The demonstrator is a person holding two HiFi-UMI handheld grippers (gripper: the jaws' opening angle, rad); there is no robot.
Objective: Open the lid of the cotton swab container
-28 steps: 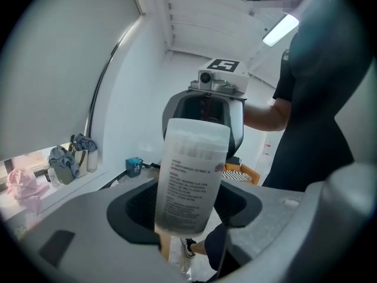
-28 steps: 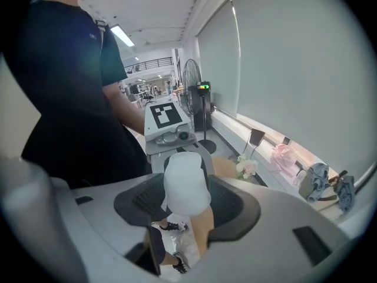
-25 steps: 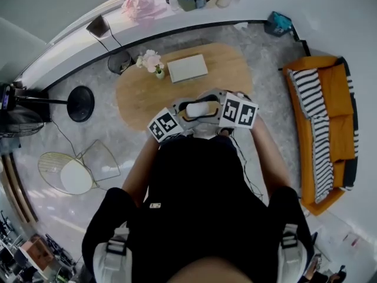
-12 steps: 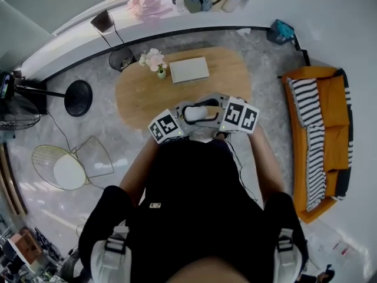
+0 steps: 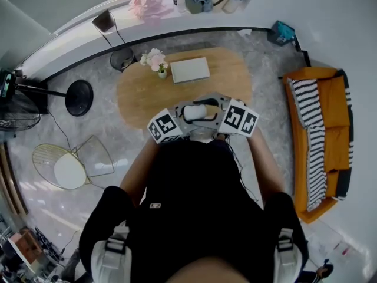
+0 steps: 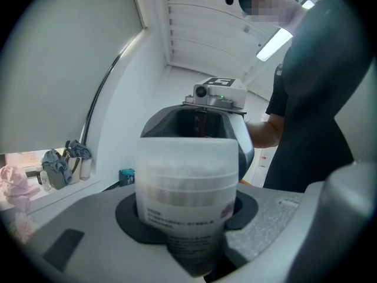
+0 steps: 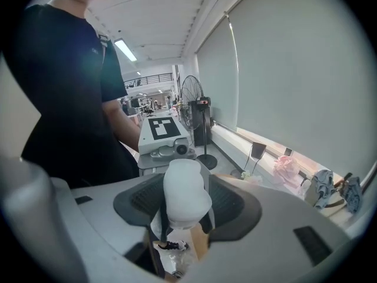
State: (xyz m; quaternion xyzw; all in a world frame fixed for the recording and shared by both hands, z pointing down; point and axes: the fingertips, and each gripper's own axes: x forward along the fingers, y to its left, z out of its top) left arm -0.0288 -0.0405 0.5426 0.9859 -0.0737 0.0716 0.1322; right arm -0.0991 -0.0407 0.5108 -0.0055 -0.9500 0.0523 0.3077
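The cotton swab container (image 5: 196, 111) is a translucent white tub with a printed label, held in the air over the near edge of the wooden table (image 5: 141, 93). My right gripper (image 5: 210, 112) is shut on one end of it; in the right gripper view the tub (image 7: 185, 187) stands end-on between the dark pads (image 7: 235, 202). My left gripper (image 5: 186, 117) faces it from the other side. Its jaws are closing, with the tub (image 6: 187, 175) between the pads (image 6: 126, 217), which lie close to its sides. The lid sits on the tub.
On the table stand a grey flat box (image 5: 189, 69) and a small vase of flowers (image 5: 154, 61). A floor fan (image 5: 79, 99) and a wire chair (image 5: 73, 167) are at the left, and an orange sofa (image 5: 321, 128) is at the right.
Both grippers stay together at the table's near edge with the tub between them. The head view has shifted a little; nothing else visibly moves.
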